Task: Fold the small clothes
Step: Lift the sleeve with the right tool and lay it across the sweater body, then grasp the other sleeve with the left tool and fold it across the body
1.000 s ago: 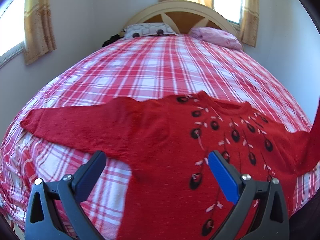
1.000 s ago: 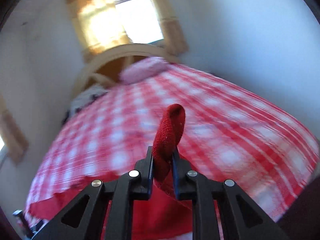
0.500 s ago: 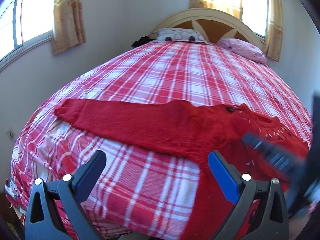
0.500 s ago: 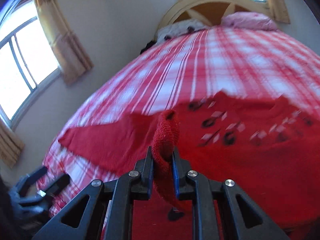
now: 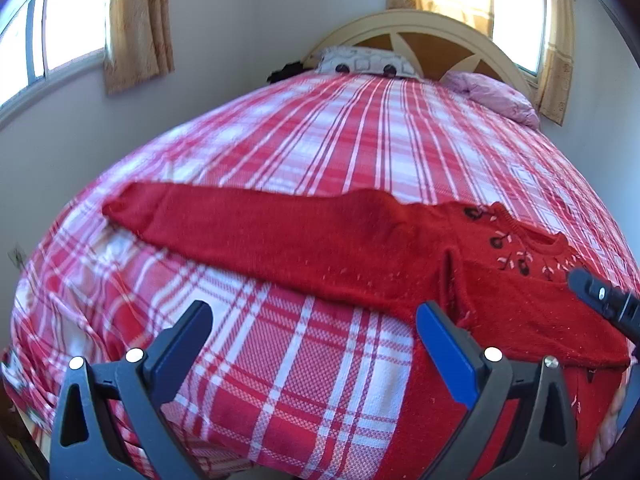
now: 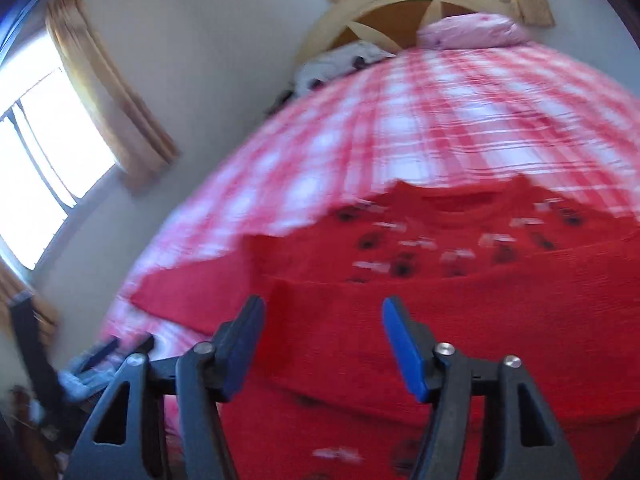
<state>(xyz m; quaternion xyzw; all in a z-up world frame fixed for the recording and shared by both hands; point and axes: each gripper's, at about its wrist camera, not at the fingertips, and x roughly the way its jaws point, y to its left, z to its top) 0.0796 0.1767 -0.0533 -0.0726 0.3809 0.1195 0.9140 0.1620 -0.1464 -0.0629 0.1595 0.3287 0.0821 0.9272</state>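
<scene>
A red knitted sweater with dark flower patterns lies on the red-and-white plaid bed. Its left sleeve stretches out flat to the left. Its right sleeve lies folded across the chest, below the neckline. My left gripper is open and empty, hovering above the plaid cover just in front of the left sleeve. My right gripper is open and empty, just above the folded sleeve; its tip also shows at the right edge of the left wrist view.
A patterned white pillow and a pink pillow lie at the wooden headboard. Curtained windows are on the left and behind the bed. The wall runs close along the bed's left side. The right wrist view is motion-blurred.
My right gripper carried the right sleeve across the sweater's chest, opened and let it go. My left gripper shifted left toward the left sleeve and stayed open.
</scene>
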